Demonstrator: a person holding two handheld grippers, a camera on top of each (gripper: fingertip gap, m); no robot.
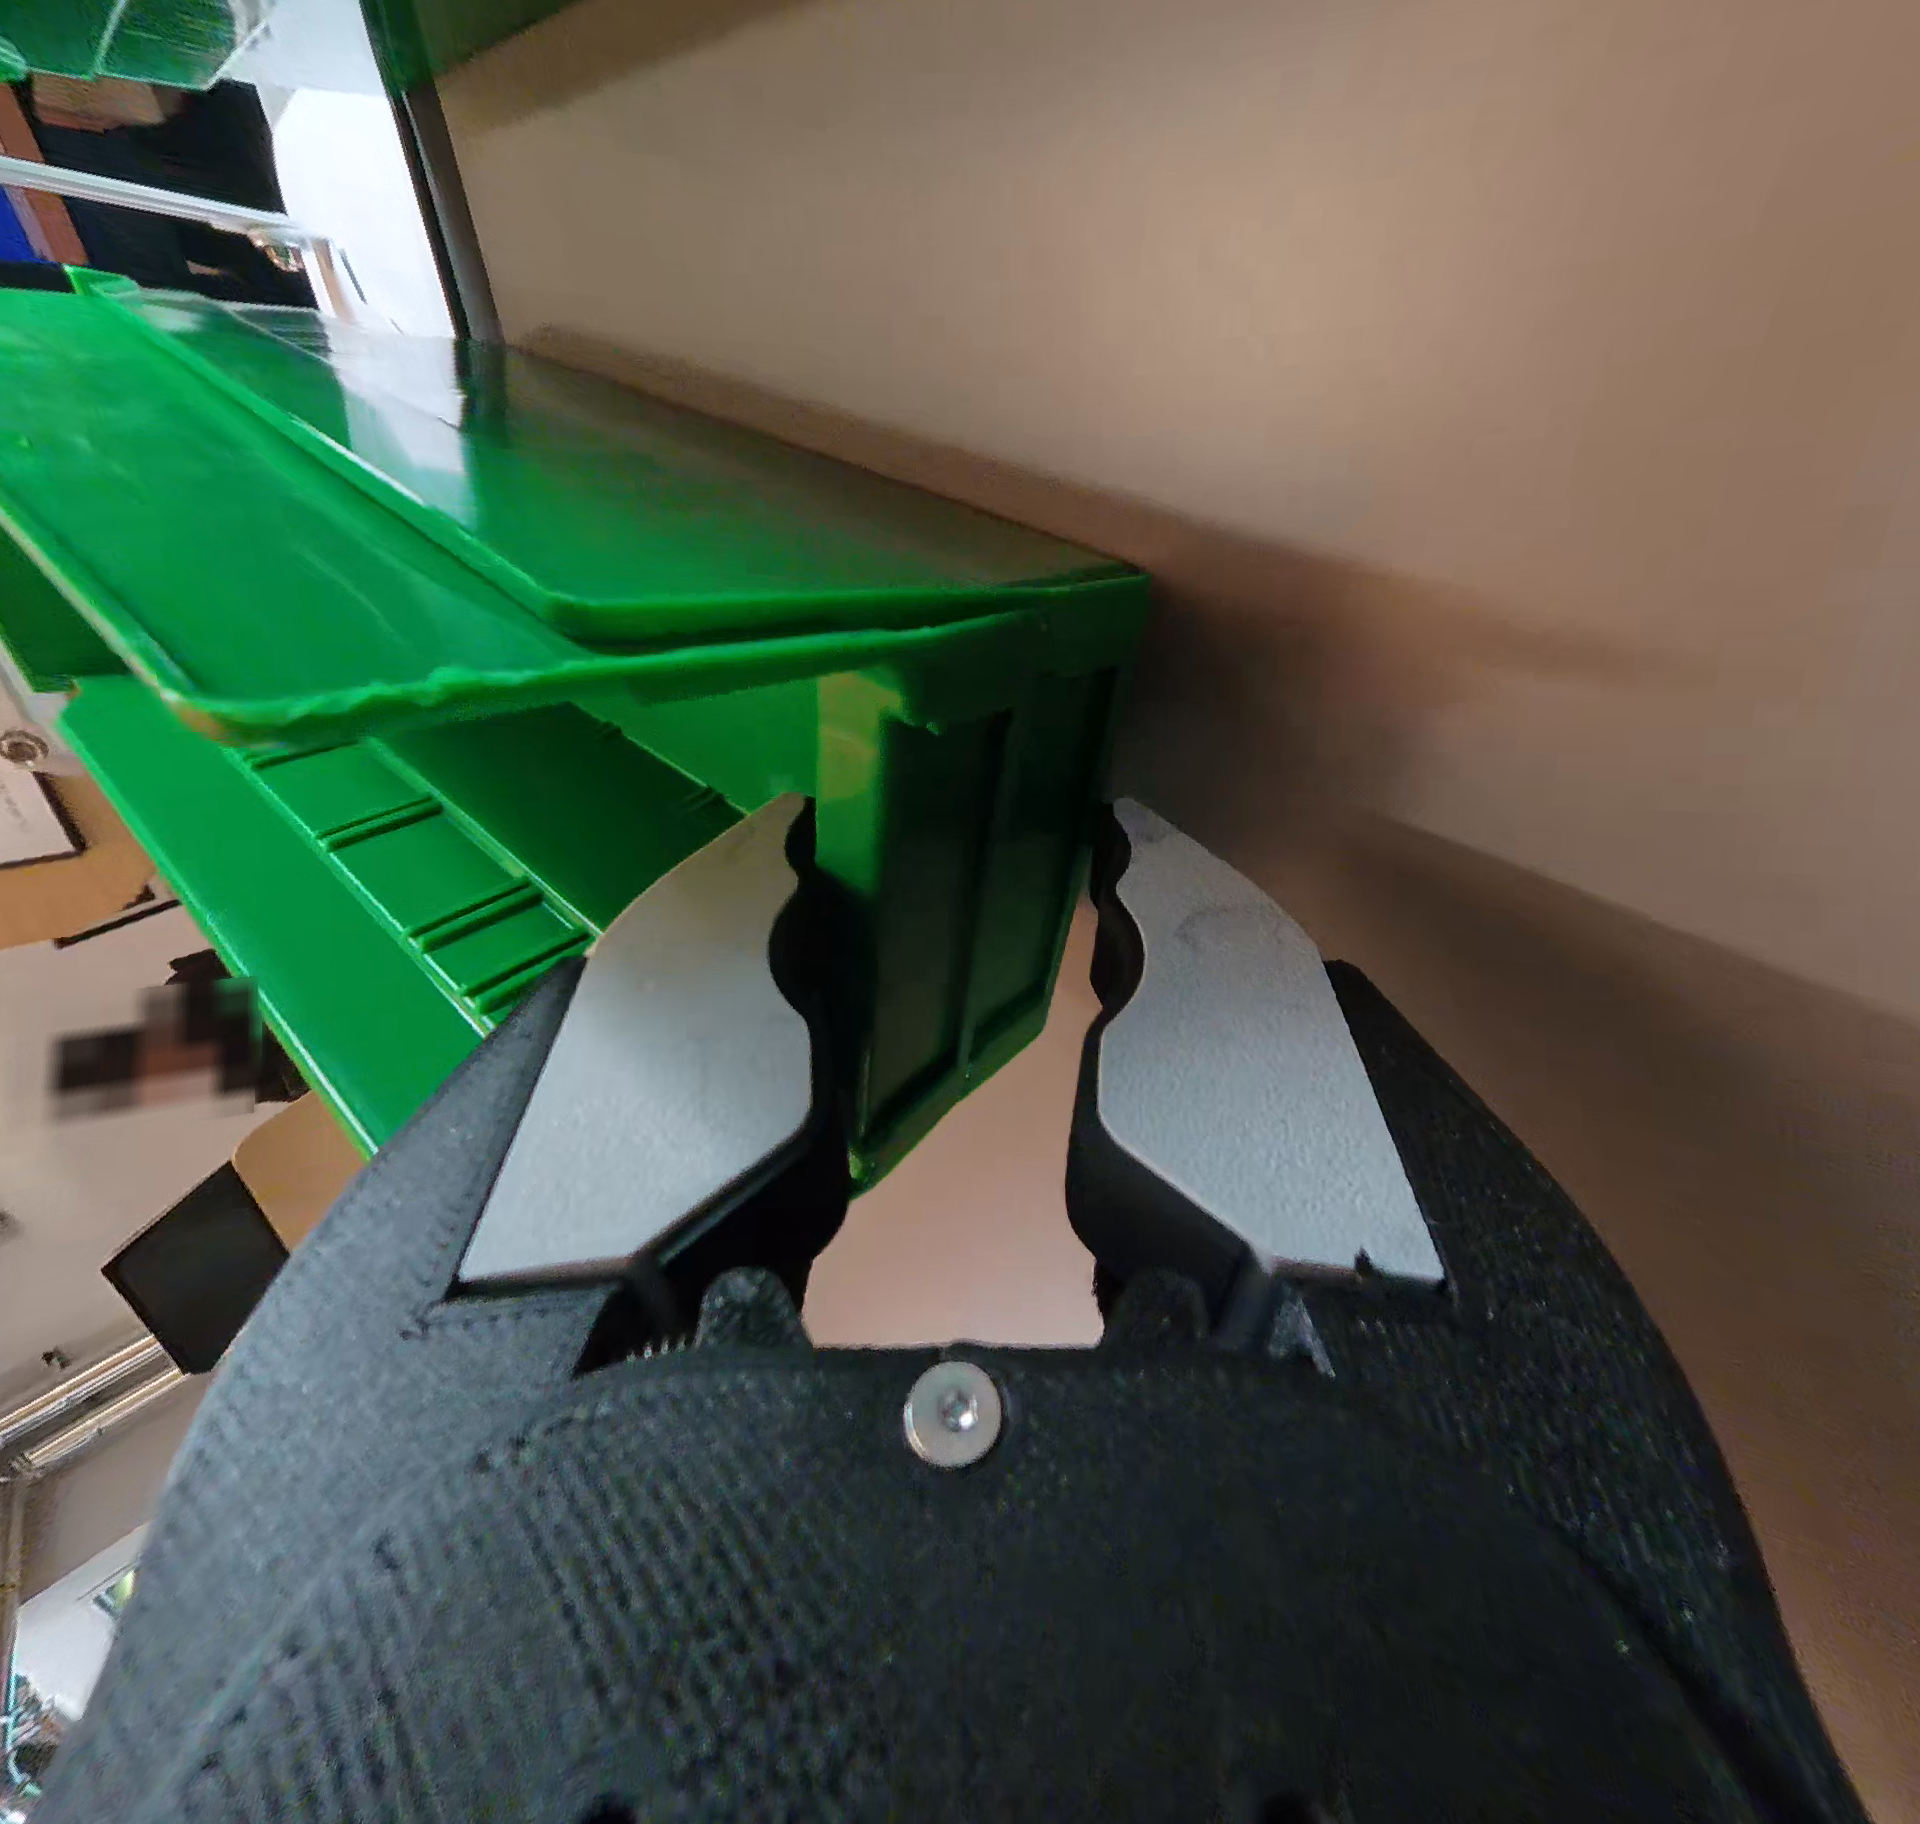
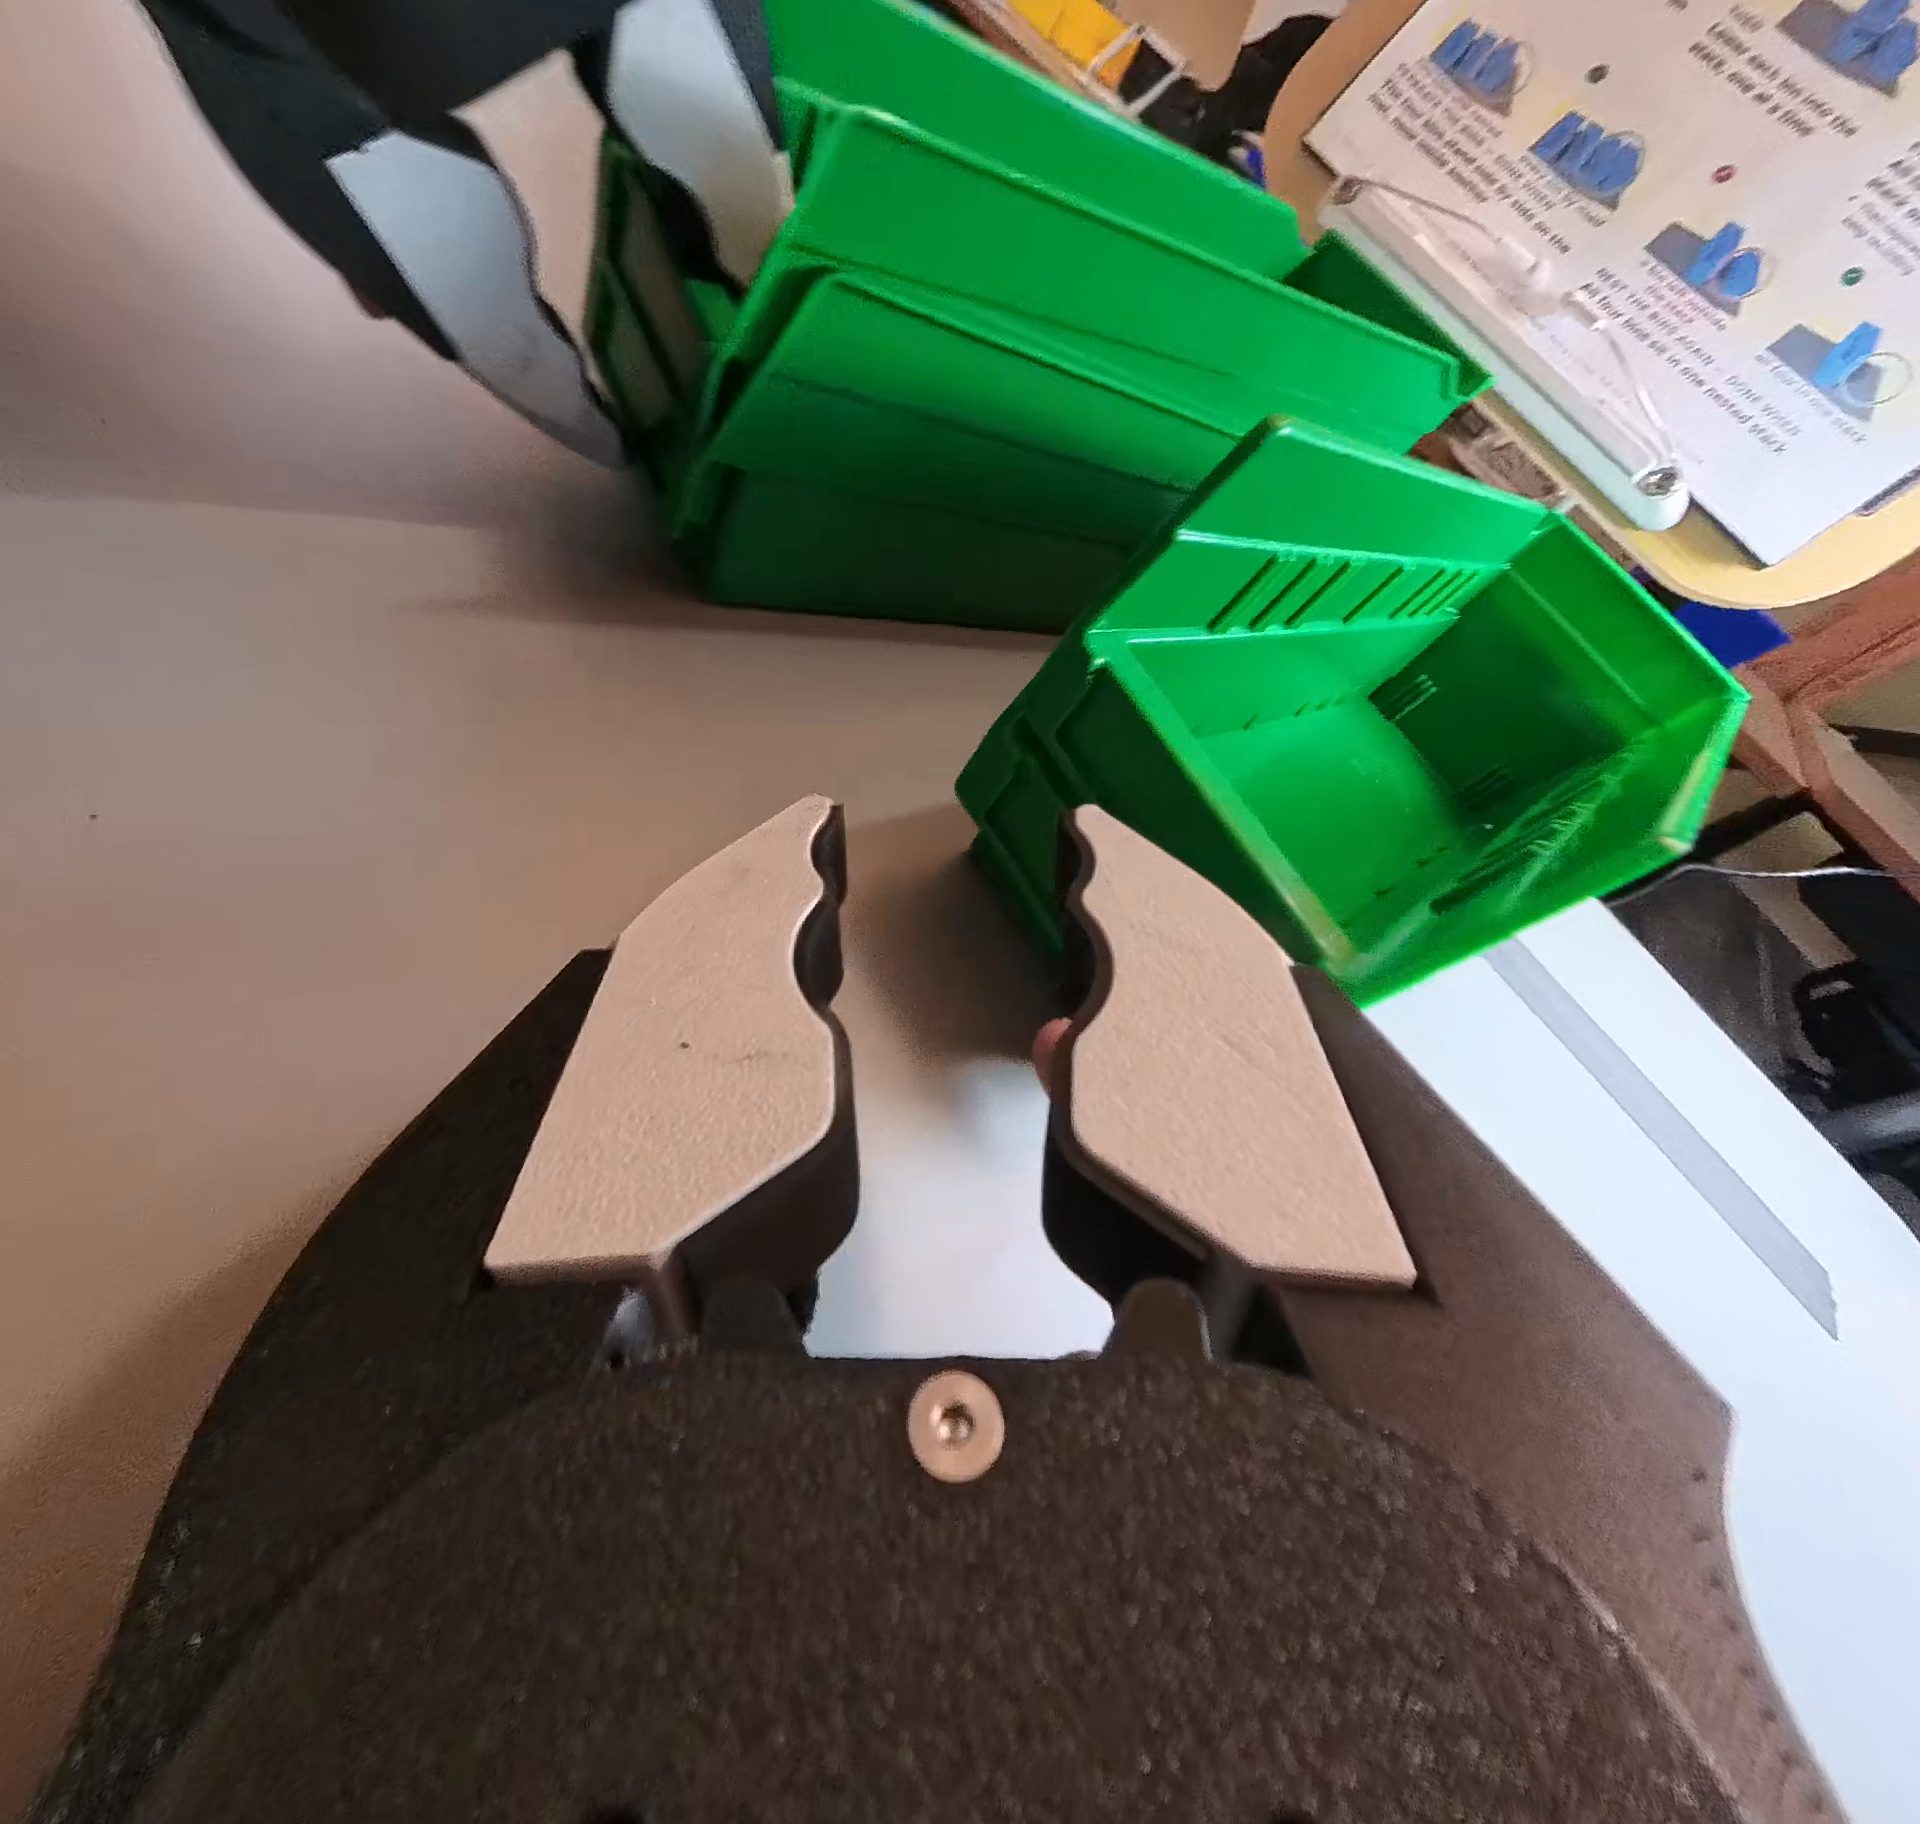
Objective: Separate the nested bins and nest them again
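On the tan tabletop [image 2: 312, 735], toward 12 o'clock in the right wrist view, sits the stack of nested green bins [image 2: 987, 403] — the left gripper [image 1: 951, 953] pinches the ribbed end wall of its upper bin, both pads against the plastic. Well apart at 2 o'clock, a single green bin [image 2: 1382, 777] stands by the table edge. Beside its near corner the right gripper [image 2: 951, 901] hovers, fingers spread, holding nothing. An instruction sheet [image 2: 1662, 195] leans at 1 o'clock.

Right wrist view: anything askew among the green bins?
Yes. The separate green bin near the table's edge is tipped, opening facing the camera. The nested stack also leans, held by the left claw.
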